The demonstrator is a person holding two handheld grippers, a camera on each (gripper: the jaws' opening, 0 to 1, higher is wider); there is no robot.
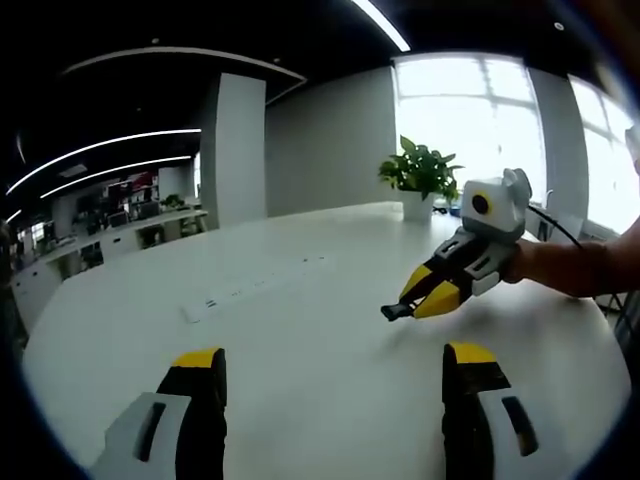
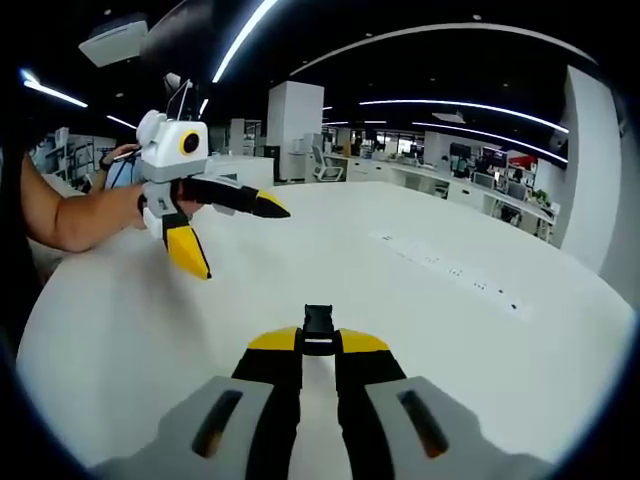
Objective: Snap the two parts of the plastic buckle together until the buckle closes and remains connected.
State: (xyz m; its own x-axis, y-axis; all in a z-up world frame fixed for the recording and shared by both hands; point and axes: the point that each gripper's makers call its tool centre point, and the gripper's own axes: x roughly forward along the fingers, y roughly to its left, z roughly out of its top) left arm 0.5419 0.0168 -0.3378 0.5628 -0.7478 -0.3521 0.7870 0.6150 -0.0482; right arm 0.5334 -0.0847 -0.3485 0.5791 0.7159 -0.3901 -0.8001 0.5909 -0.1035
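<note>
The right gripper (image 2: 318, 343) is clenched on a black buckle part (image 2: 318, 325), held at the jaw tips above the white counter (image 2: 420, 330). In the left gripper view, the same part (image 1: 398, 312) protrudes from those jaws. The left gripper (image 1: 335, 362) is released, jaws wide apart. A potted plant (image 1: 420, 180) stands at the counter's far edge.

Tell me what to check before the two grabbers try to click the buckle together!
1. Right gripper holds a buckle piece: ok, jaws closed on a small black part.
2. Left gripper holds the other piece: not ok, its jaws are wide open and empty.
3. Second buckle piece found: cannot tell.
4. White table has room to work: ok.
5. Grippers apart, not bumping: ok.
6. Held piece faces the right way for snapping: cannot tell, too small.
</note>
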